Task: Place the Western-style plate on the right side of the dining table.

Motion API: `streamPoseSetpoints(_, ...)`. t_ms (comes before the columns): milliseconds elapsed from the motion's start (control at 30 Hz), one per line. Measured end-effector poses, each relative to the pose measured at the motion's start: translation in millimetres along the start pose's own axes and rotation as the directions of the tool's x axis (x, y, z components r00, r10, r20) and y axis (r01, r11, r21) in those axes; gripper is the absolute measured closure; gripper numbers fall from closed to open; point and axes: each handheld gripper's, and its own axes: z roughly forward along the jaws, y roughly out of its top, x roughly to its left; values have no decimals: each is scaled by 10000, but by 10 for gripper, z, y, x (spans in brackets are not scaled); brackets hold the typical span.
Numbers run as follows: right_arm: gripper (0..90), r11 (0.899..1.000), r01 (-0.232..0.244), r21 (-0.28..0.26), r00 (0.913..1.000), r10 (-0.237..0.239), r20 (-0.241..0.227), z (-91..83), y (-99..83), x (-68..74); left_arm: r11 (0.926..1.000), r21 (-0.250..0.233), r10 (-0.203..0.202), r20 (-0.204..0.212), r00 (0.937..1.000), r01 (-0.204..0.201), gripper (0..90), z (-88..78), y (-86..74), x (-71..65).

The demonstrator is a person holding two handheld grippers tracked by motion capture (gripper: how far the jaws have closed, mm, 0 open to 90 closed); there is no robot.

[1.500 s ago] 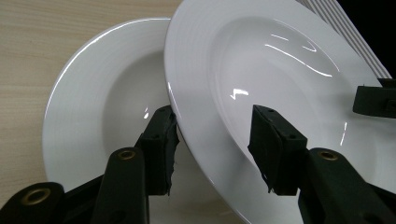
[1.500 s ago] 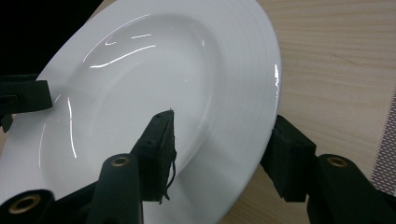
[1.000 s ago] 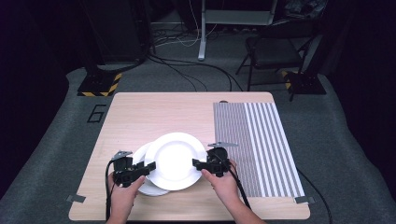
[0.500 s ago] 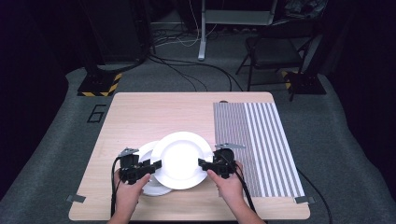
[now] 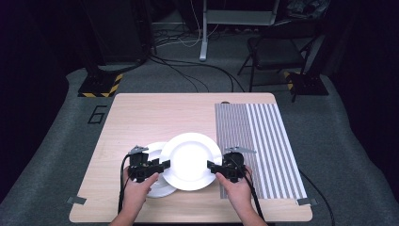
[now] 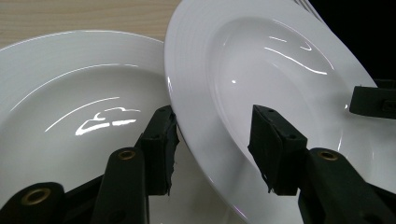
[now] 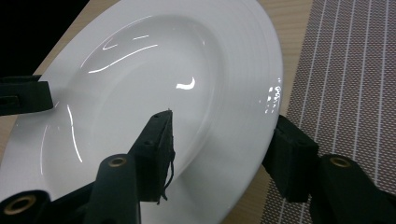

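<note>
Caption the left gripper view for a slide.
Left gripper straddles the rim of the upper plate, which overlaps a second white plate.

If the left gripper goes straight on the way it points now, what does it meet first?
The left gripper already straddles the rim of the upper white plate, so that rim likely comes first. Beyond sits the right gripper.

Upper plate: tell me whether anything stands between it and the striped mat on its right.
Nothing visible does. The upper plate, held at opposite rims by the left claw and right claw, sits beside the striped mat, with bare mat next to it. The lower plate lies on the far side.
</note>
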Motion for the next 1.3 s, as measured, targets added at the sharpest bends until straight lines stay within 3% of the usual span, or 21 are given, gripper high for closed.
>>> streamPoseSetpoints(467,453,9983,-515,-273,9971,529,547,-181,-78,-150,9978,344,553,598,9967,-574,518,176,83,-141)
streamPoseSetpoints(1300,453,9916,-1120,-652,9858,1191,1181,-441,-215,-346,9930,573,958,1249,9875,-1036,518,392,135,-386)
